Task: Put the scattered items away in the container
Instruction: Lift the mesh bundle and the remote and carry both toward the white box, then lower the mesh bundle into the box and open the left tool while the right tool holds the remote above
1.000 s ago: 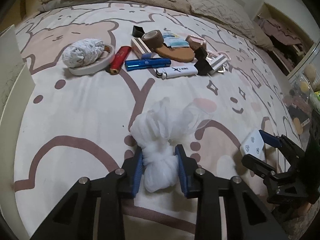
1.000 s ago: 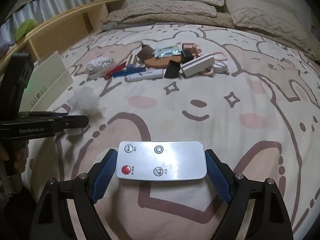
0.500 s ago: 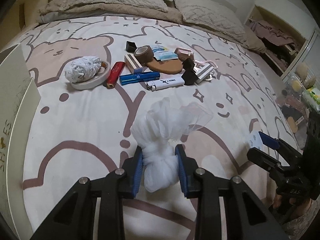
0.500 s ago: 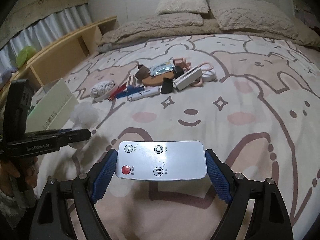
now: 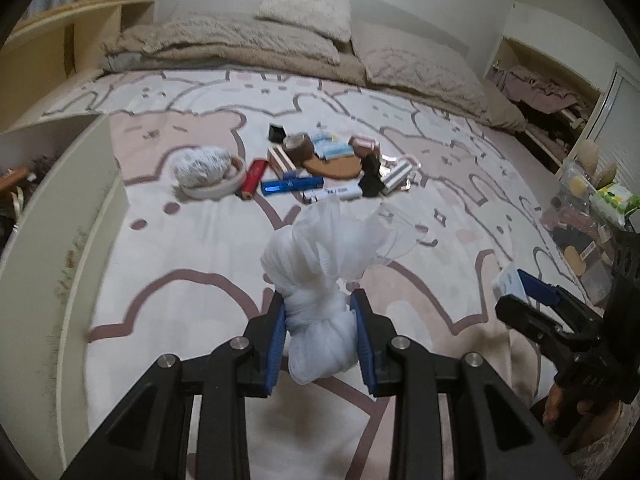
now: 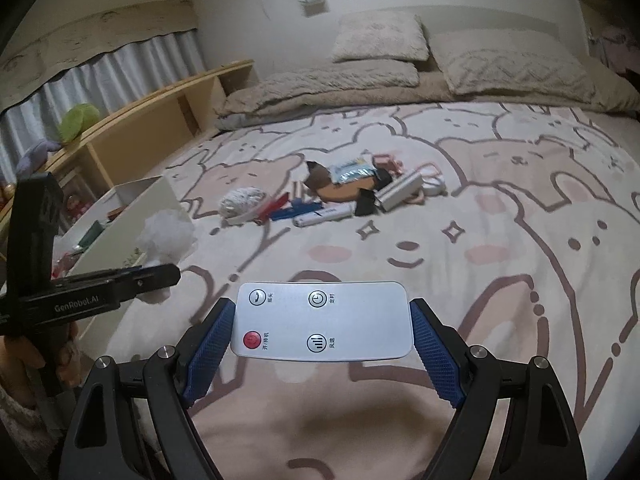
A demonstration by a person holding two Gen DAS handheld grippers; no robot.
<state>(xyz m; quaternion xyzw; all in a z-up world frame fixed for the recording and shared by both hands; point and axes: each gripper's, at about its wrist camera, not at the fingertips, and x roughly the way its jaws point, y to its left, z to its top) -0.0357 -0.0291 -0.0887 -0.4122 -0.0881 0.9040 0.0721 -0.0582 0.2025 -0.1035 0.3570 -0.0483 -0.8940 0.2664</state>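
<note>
We have raised both grippers since a second ago. The left gripper (image 5: 320,336) stays clamped on the white mesh pouf (image 5: 318,280) between its pads; the right gripper (image 6: 322,344) keeps gripping the remote control (image 6: 322,322) widthwise. The container (image 6: 132,216) lies beyond the left fingers.

Two items held above the bed; the rest lie heaped mid-bed, beside the box.
White mesh bundle (image 5: 320,320) is clamped upright between blue pads, its frill fanned upward. Silver remote (image 6: 322,320) lies flat, buttons up, gripped by its short ends. Heap (image 5: 320,168): tape rolls, red and blue tubes, white lighter. Cream box (image 6: 136,208) stands open at the bed's left edge.
</note>
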